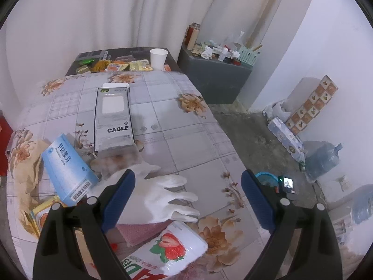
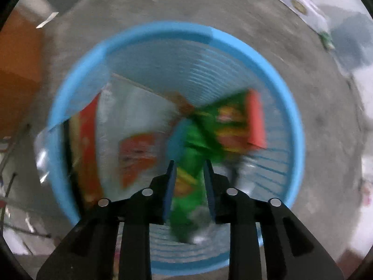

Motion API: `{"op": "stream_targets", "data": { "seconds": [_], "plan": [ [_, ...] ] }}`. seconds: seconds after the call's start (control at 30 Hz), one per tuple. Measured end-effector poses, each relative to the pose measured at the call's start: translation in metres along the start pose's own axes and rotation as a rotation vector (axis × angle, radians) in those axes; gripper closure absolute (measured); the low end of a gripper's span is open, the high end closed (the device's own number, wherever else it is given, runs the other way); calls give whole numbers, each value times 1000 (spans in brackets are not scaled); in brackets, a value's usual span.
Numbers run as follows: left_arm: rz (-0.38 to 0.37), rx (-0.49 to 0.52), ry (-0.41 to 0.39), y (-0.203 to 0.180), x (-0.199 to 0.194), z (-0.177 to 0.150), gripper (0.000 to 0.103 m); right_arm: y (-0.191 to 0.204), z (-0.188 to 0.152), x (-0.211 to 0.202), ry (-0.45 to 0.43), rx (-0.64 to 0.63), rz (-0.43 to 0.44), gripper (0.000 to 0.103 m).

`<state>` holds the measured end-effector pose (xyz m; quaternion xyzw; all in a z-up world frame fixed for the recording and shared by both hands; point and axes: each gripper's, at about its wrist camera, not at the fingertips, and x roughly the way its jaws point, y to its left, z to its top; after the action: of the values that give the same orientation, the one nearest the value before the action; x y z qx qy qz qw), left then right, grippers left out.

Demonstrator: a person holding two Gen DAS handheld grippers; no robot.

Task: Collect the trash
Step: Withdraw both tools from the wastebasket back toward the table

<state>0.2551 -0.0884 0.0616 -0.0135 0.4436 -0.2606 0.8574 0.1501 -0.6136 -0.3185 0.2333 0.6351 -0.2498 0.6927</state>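
Observation:
In the left wrist view my left gripper [image 1: 188,175] is wide open above the flowered tablecloth [image 1: 186,140]. A white glove [image 1: 163,193] lies flat below and between its fingers. Around it are a strawberry carton [image 1: 172,249], a blue medicine box [image 1: 67,170] and a grey CABLE box [image 1: 114,119]. The right wrist view is blurred. My right gripper [image 2: 189,162] points straight down into a blue basket [image 2: 163,29]. A green wrapper [image 2: 188,144] hangs between its jaws, which stand slightly apart and do not visibly pinch it. Red and clear wrappers [image 2: 137,154] lie inside the basket.
A paper cup [image 1: 158,58] and snack packets [image 1: 116,65] sit at the table's far end. Right of the table stand a cluttered dark cabinet [image 1: 214,79], a water jug [image 1: 321,158] and the blue basket [image 1: 267,178] on the concrete floor. An orange box [image 2: 18,70] stands left of the basket.

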Motion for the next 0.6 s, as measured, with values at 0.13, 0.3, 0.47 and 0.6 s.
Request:
{"op": "stream_targets", "data": {
  "seconds": [0.13, 0.3, 0.47, 0.6],
  "plan": [
    [-4, 16, -12, -4, -11, -5, 13, 38, -1, 0, 3, -60, 86, 56],
    [-20, 4, -36, 1, -32, -13, 13, 25, -3, -20, -24, -19, 78, 53],
    [-33, -26, -80, 16, -60, -23, 13, -16, -27, -81, -138, 78, 137, 40],
    [-30, -55, -131, 33, -90, -33, 13, -36, -49, -138, -247, 112, 182, 38]
  ]
}}
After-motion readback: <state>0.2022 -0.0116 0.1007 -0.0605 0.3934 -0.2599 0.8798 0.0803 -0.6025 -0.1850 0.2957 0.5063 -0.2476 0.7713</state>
